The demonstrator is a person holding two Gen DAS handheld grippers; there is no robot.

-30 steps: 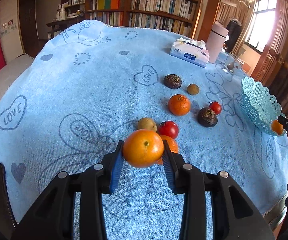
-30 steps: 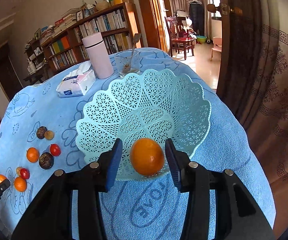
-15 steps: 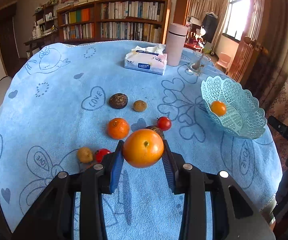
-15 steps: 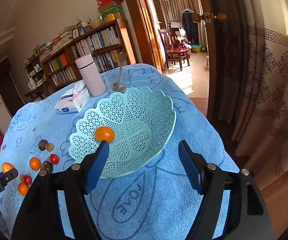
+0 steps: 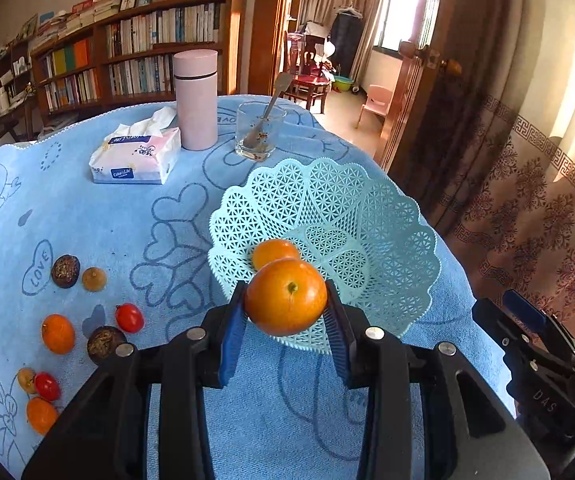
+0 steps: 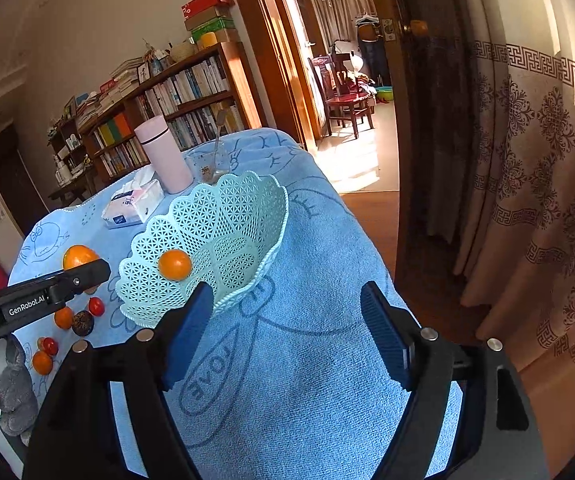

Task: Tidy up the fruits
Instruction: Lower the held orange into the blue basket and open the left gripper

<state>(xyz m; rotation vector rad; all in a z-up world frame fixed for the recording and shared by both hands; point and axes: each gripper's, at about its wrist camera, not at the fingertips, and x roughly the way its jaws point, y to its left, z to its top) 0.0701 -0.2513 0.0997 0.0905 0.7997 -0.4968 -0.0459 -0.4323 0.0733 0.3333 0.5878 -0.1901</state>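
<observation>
Left tongs (image 5: 286, 312): blue-padded fingers pressed against both sides of a round glossy orange (image 5: 286, 295), stem dimple facing the camera. Orange held clear of the cloth, over the near rim of the pale turquoise lattice plastic basket (image 5: 387, 216). Same held orange also seen in the right wrist view (image 6: 78, 257), left of the basket, above the black left-tong arm (image 6: 47, 296).

Right tongs (image 6: 287, 320): spread wide, nothing between the pads. Positioned over the light blue terry tablecloth with heart and "LOVE" drawings (image 6: 307, 380), basket (image 6: 247, 200) just ahead and to the left of the left pad.

Inside the basket: one smaller orange (image 5: 273, 251), lying just beyond the held orange; also seen in the right wrist view (image 6: 174, 265), on the basket's left side.

Left of the left tongs, loose on the cloth (image 5: 127, 216): two small oranges (image 5: 58, 334) (image 5: 41, 415), two red cherry tomatoes (image 5: 129, 317) (image 5: 46, 385), two dark brown wrinkled round fruits (image 5: 65, 271) (image 5: 105, 344), two small tan round fruits (image 5: 94, 279) (image 5: 25, 379).

Far beyond the left tongs: pink cylindrical tumbler (image 5: 195, 100), soft tissue pack (image 5: 137, 157) beside it to the left, clear drinking glass with a metal spoon in it (image 5: 259, 132) to its right. Wooden bookshelf (image 5: 135, 52) behind the table.
</observation>
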